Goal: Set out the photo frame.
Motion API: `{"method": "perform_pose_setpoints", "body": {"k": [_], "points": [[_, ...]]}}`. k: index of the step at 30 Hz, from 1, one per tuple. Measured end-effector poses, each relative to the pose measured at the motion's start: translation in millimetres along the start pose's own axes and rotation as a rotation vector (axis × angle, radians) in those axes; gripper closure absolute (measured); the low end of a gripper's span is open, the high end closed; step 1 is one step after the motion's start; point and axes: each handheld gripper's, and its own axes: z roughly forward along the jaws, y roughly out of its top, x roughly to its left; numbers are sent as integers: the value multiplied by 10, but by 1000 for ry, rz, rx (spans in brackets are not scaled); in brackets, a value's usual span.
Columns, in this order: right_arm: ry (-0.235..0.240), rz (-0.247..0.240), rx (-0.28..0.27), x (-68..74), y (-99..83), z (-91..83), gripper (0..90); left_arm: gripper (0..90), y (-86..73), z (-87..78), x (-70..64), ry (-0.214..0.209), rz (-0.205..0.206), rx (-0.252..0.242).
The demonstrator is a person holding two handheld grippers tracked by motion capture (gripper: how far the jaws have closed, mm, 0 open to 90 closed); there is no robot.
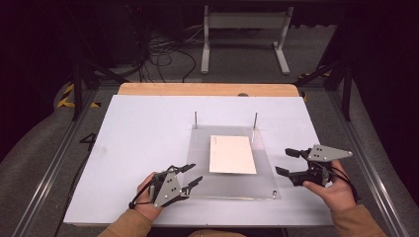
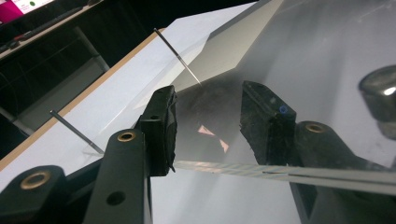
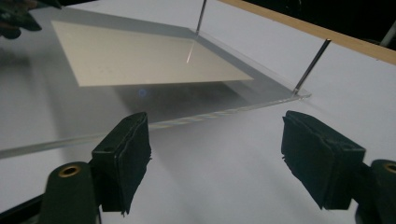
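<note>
With the left claw [image 1: 191, 174] spread astride the plate's [image 1: 197, 148] near-left edge and the right claw [image 1: 286, 161] spread just off its right edge, a one-sided lift could slide the sheet [image 1: 231, 154] off.

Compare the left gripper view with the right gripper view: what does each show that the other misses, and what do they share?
Left gripper view alone: the left gripper open, its jaws straddling the clear plate's edge, beside a metal stud.
Right gripper view alone: the right gripper open over bare table, and the whole white sheet.
Both: the plate and two thin upright pins.
</note>
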Motion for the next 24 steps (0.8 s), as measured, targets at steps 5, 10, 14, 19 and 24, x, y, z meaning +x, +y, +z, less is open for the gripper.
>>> {"method": "perform_pose_setpoints", "body": {"k": [5,10,14,19,24], "points": [[2,-51,58,114,-93,35,223,547,1,0,0,0,-1,0],[16,-103,81,214,-144,112,203,547,5,-1,0,-1,-6,1],[39,-131,33,253,-128,139,187,547,5,-7,-1,4,-12,6],[58,-195,-17,317,-85,151,155,546,11,-2,5,-2,-9,1],[73,-256,-49,375,-41,174,141,544,24,-4,14,-3,-14,1]]}}
